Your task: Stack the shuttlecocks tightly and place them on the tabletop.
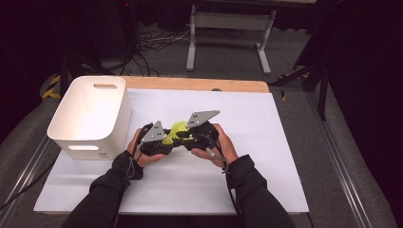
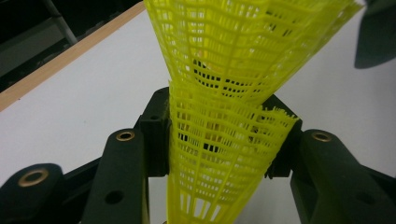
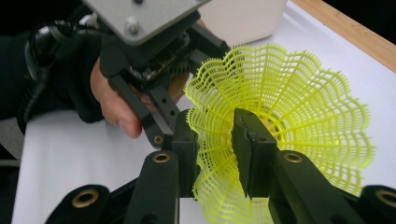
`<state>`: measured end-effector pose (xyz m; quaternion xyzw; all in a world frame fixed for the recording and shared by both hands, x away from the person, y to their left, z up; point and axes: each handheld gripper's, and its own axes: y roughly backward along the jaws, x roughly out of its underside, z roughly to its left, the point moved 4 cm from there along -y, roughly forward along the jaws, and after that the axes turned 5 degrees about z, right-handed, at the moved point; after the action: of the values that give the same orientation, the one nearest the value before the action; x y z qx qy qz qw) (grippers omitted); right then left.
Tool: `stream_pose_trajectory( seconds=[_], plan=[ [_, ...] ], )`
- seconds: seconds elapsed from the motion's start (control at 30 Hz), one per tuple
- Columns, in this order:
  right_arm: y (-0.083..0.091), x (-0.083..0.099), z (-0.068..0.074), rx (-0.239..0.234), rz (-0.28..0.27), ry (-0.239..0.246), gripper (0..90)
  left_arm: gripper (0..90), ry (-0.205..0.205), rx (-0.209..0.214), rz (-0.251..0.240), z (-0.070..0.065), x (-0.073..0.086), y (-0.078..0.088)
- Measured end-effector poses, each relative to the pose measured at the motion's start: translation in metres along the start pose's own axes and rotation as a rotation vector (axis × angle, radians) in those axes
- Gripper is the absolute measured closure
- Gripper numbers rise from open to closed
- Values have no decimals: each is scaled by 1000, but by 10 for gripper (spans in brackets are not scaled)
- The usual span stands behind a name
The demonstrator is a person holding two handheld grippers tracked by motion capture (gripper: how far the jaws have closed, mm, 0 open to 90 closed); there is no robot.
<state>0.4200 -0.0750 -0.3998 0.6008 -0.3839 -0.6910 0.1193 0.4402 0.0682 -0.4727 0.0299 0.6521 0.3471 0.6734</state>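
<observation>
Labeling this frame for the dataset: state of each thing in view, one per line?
Yellow mesh shuttlecock: off the table, held between both grippers, skirt squeezed out of shape.
Left gripper: shut on the shuttlecock, pads pressing its skirt from both sides.
Right gripper: one pad inside the skirt, one outside, pinching its rim.
White bin: upright on the table, looks empty as far as can be seen.
White sheet: flat on the table.
</observation>
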Motion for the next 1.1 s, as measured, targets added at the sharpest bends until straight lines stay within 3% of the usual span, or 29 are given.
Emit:
stream_pose_trajectory(
  seconds=[0.17,0.2,0.37,0.43,0.47,0.57,0.6,0.77,0.8,0.83,0.93,1.1],
  plan=[
    [0,-3,2,-2,4,5,649,564,-2,-3,0,-1,0,0],
    [1,-4,4,1,8,9,598,560,5,3,-8,-1,0,1],
    [9,-11,4,19,6,10,537,568,15,2,-57,0,-2,7],
    [13,-15,7,12,10,25,525,573,19,-4,-70,0,-3,8],
    [15,-19,8,32,14,38,506,574,23,-4,-81,0,-3,9],
    [20,-24,12,25,8,41,505,581,24,-5,-97,-1,-4,12],
    [24,-27,13,61,24,55,495,585,25,-3,-112,0,-5,15],
    [33,-29,9,70,9,31,517,589,26,1,-123,-1,-4,18],
    [36,-31,11,54,-2,29,521,594,30,-4,-130,-1,-5,19],
    [37,-32,11,71,3,37,508,595,32,-2,-136,-1,-5,20],
    [45,-36,15,78,-34,43,481,598,24,-4,-144,-2,-6,22],
    [66,-40,17,137,-113,49,422,604,20,-12,-155,-3,-7,27]
  ],
)
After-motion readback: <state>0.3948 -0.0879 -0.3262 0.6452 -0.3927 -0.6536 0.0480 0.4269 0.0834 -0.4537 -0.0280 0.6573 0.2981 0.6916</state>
